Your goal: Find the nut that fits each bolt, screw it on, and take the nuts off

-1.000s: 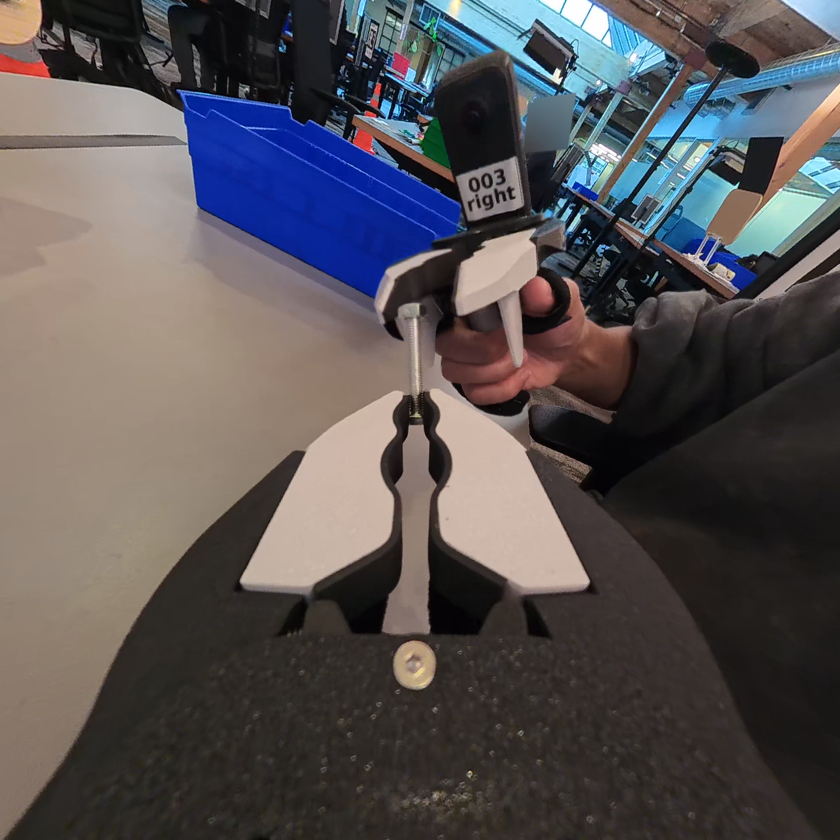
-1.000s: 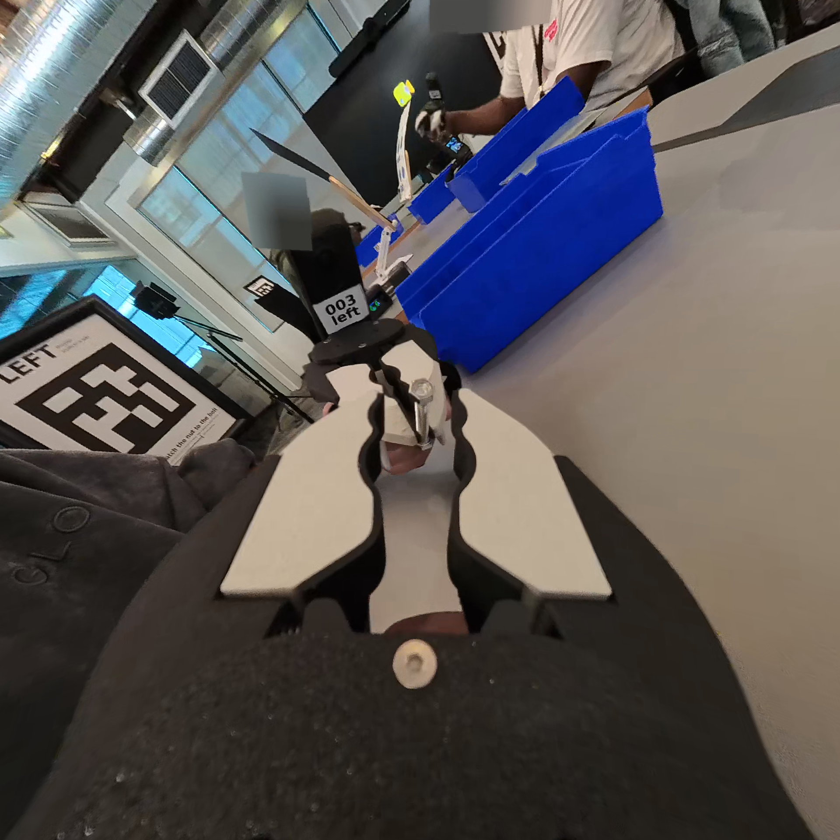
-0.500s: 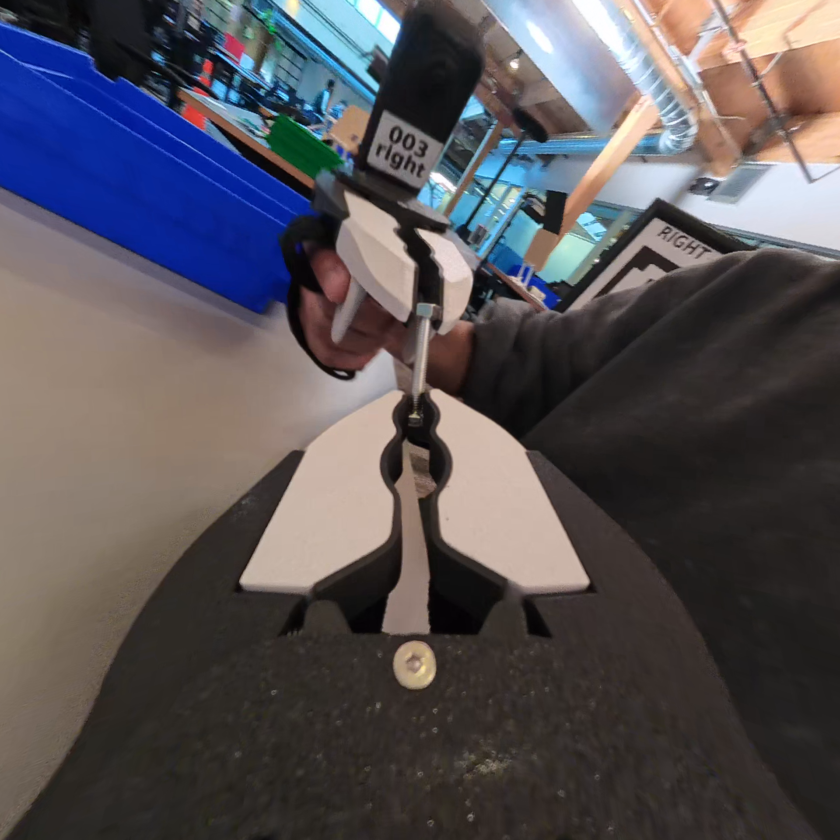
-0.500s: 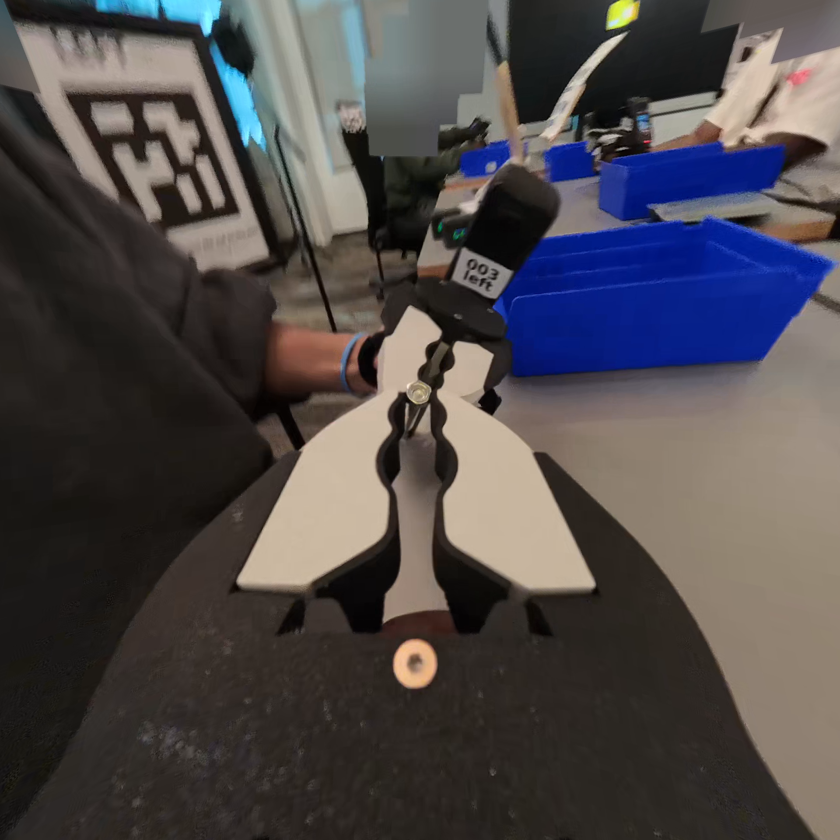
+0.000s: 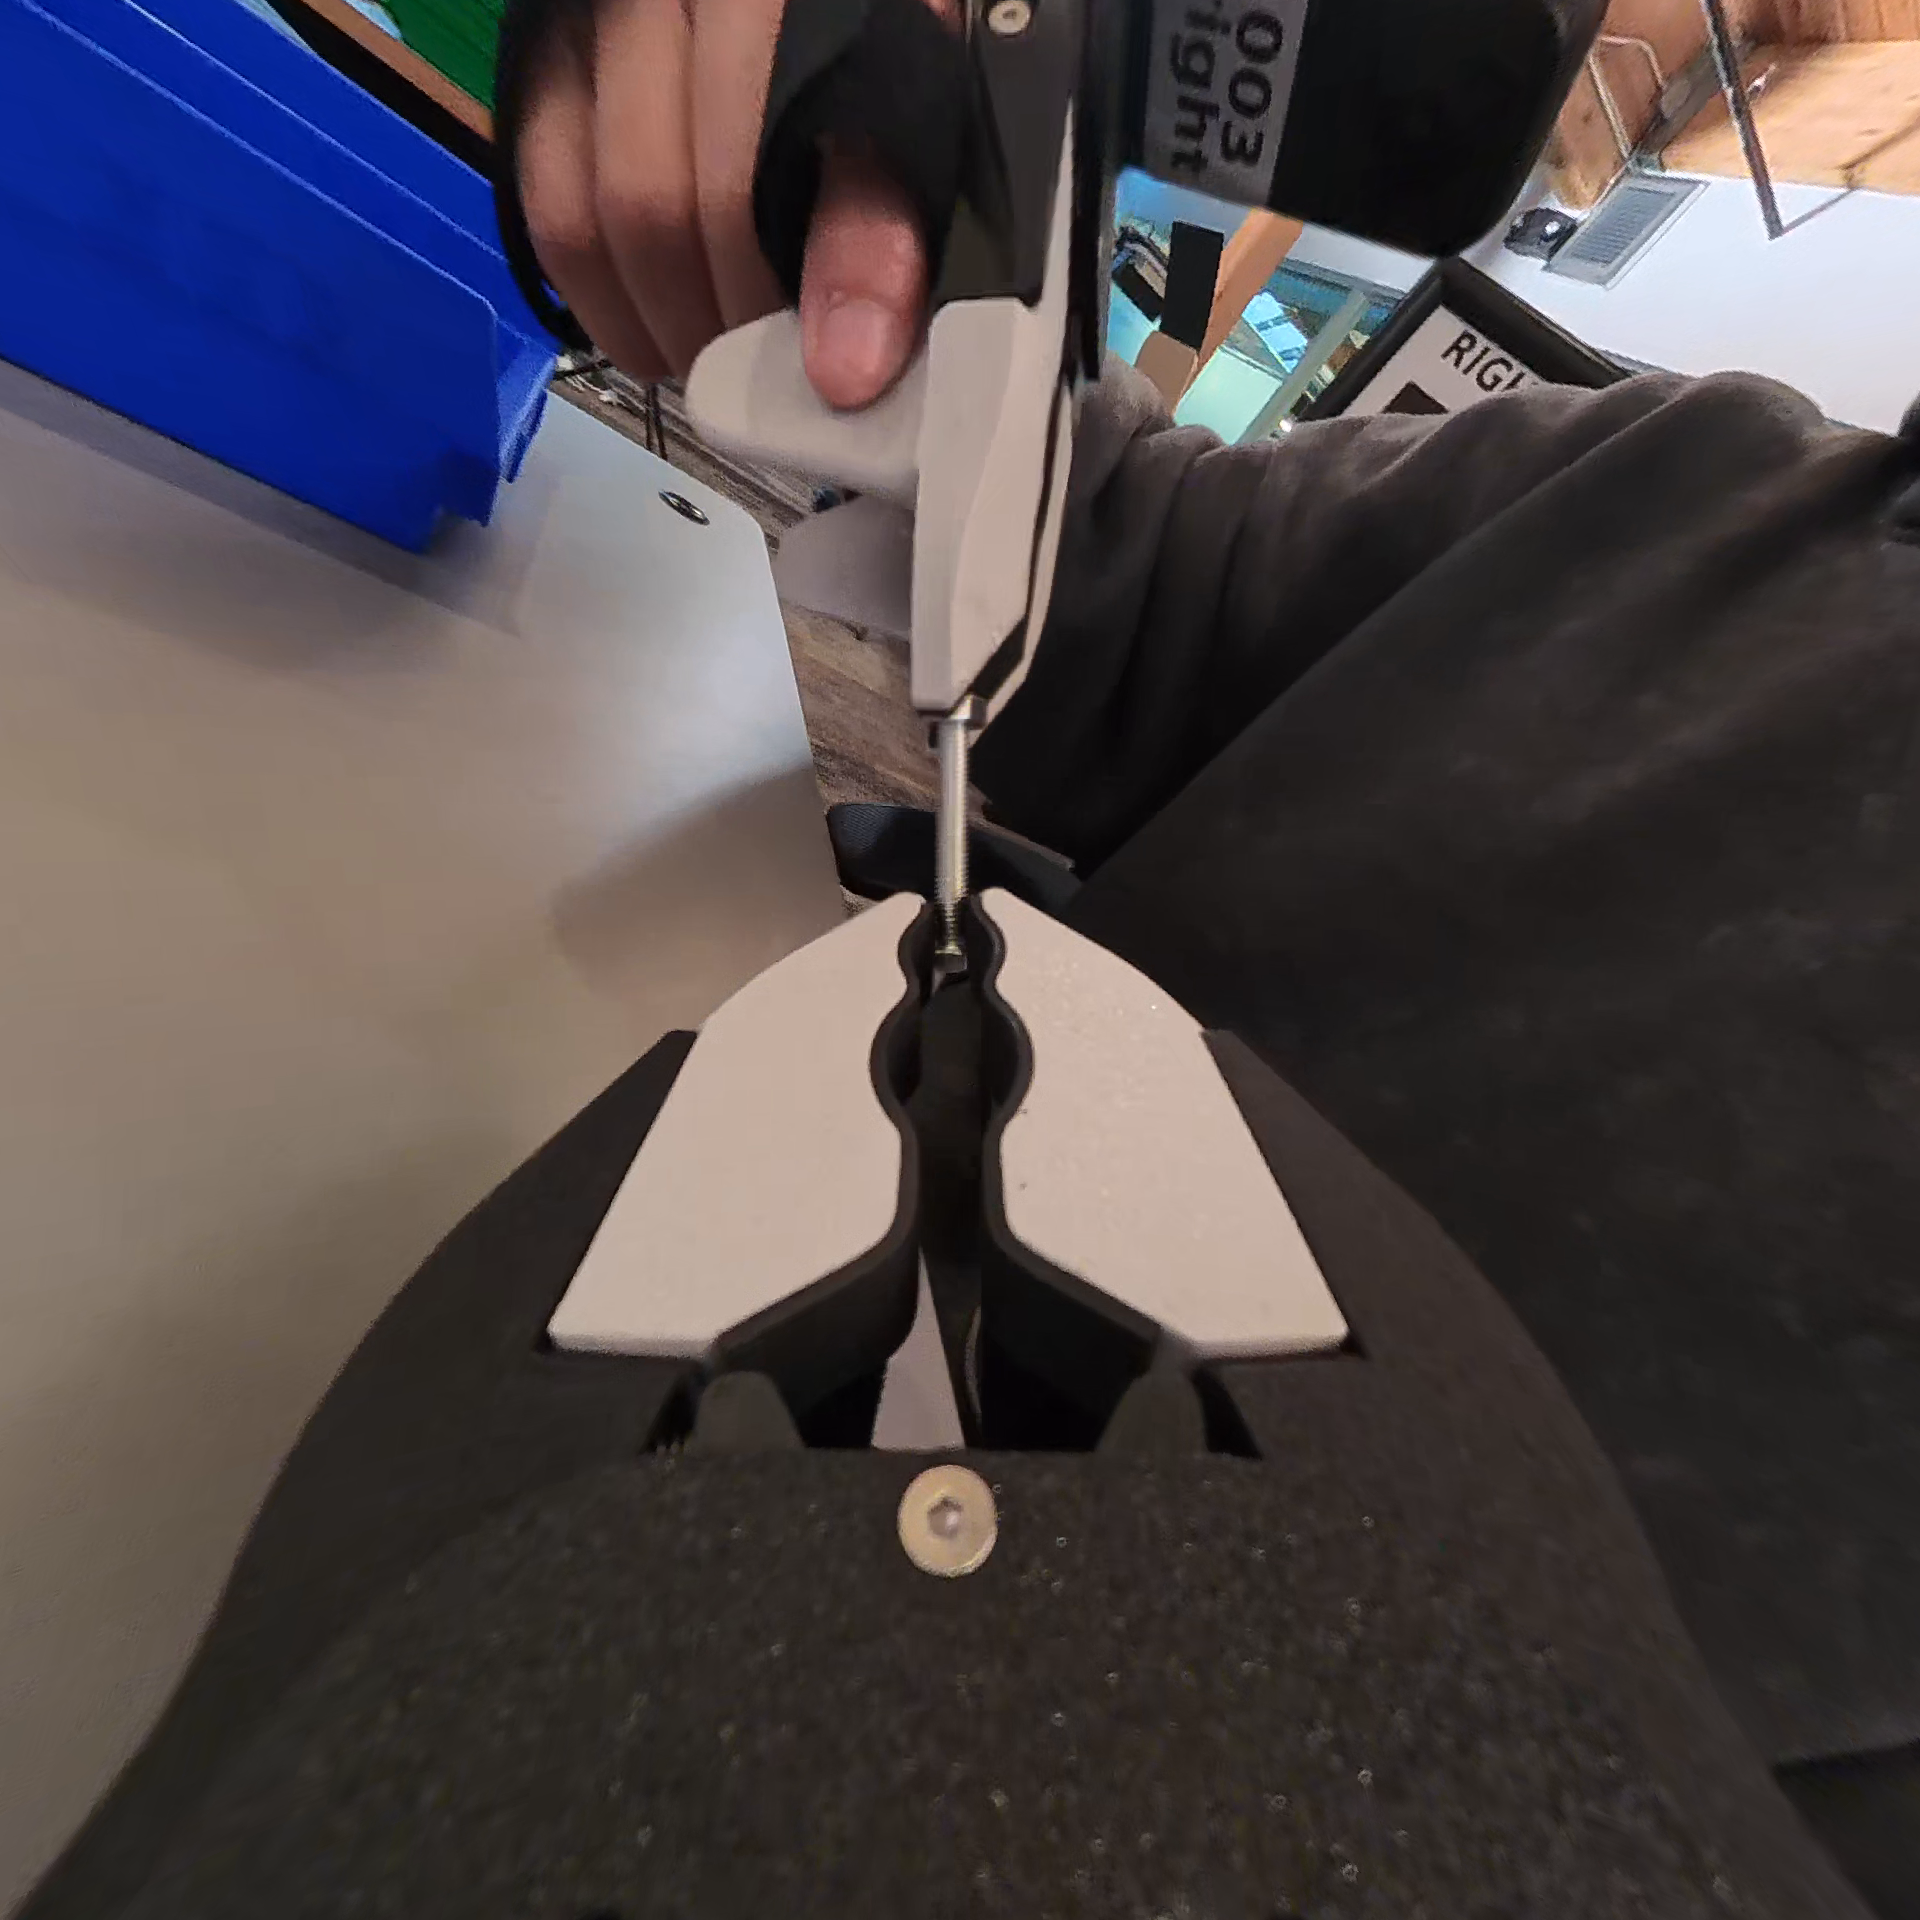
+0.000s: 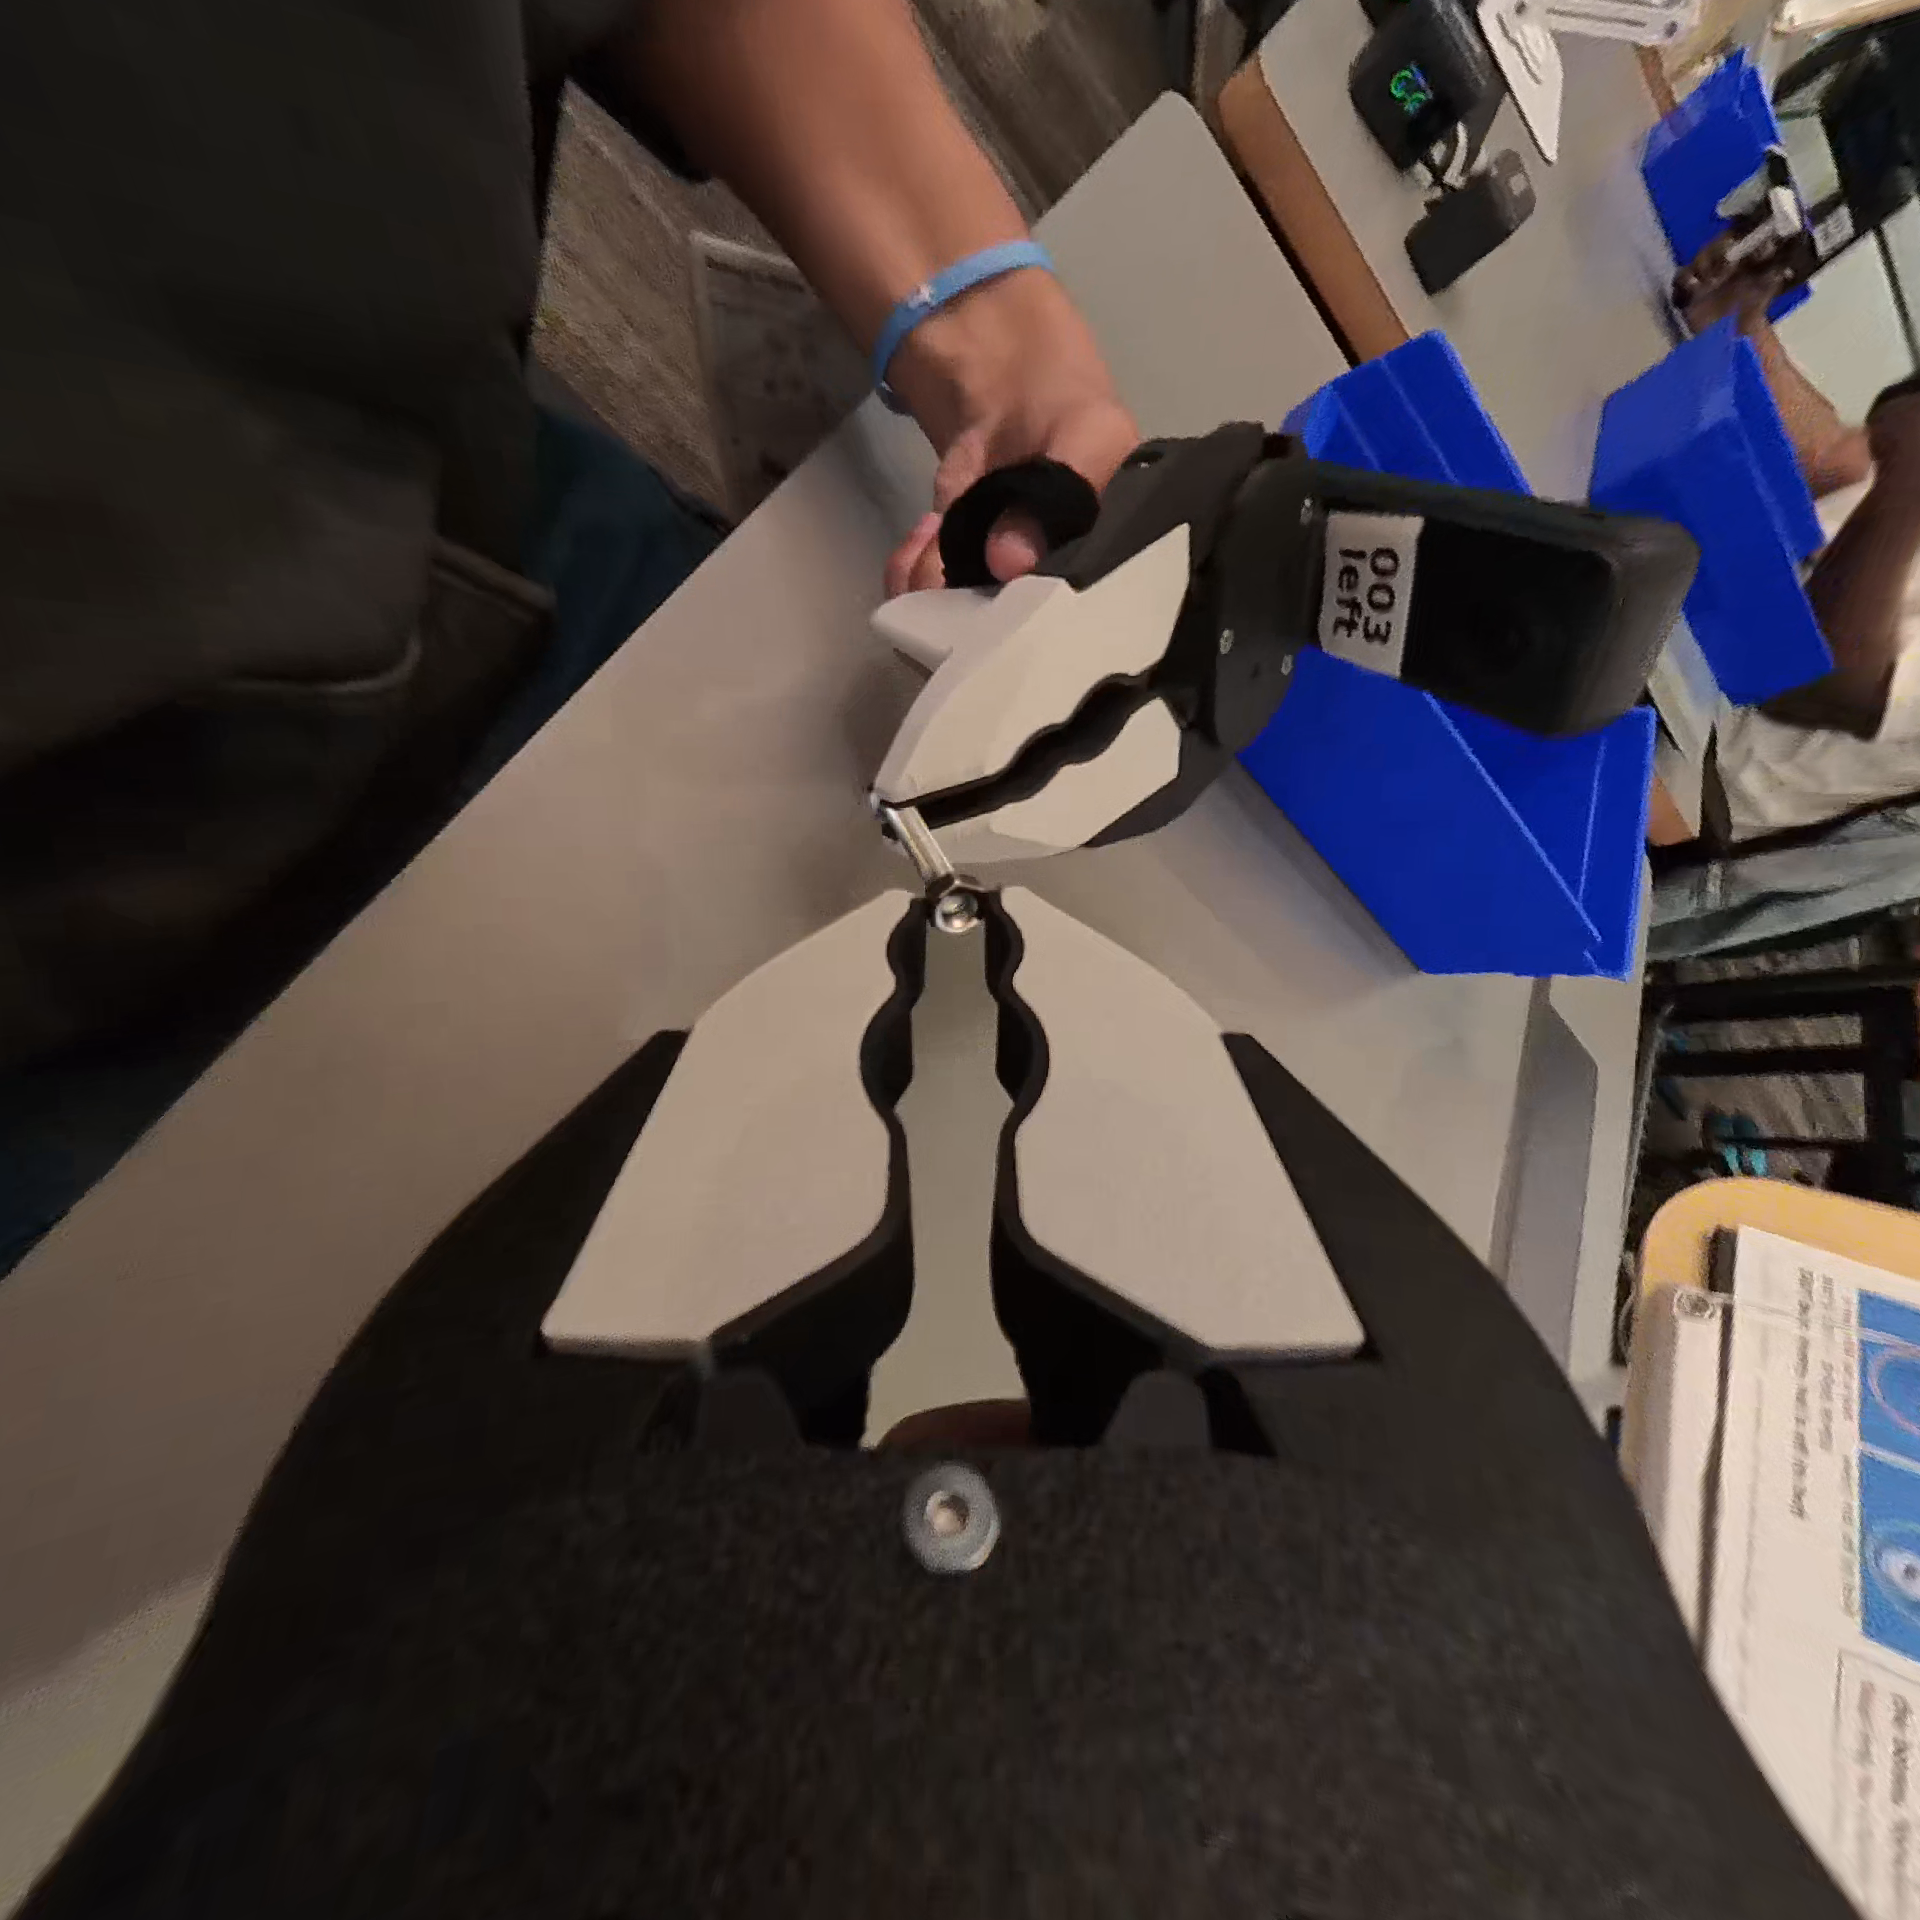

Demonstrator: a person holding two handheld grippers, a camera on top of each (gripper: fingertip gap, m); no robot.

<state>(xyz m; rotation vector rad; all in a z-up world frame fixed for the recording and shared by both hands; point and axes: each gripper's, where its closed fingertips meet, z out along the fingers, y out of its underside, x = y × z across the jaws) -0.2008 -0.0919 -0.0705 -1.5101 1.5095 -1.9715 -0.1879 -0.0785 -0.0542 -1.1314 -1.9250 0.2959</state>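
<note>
A thin silver bolt [image 5: 953, 821] spans the gap between my two grippers, above the near edge of the grey table [image 5: 312, 935]. My left gripper [image 5: 951, 925] is shut on a small nut [image 5: 948, 954] at the bolt's threaded end. My right gripper [image 5: 956, 698] comes down from above and pinches the bolt's head. In the right wrist view my right gripper [image 6: 954, 906] is shut on the bolt head [image 6: 953, 914]. The bolt [image 6: 920, 847] runs up to the left gripper [image 6: 883, 805], which lies on its side. A hand holds each gripper.
A blue bin [image 5: 260, 312] stands on the table behind the grippers and shows in the right wrist view [image 6: 1455, 831]. Printed sheets [image 6: 1818, 1507] lie on a wooden surface at the right. A person's dark sleeve [image 5: 1507, 831] fills the right side.
Both grippers have turned around the bolt while keeping hold of it, so both views have rolled. The right gripper now sits closer and higher in the left wrist view.
</note>
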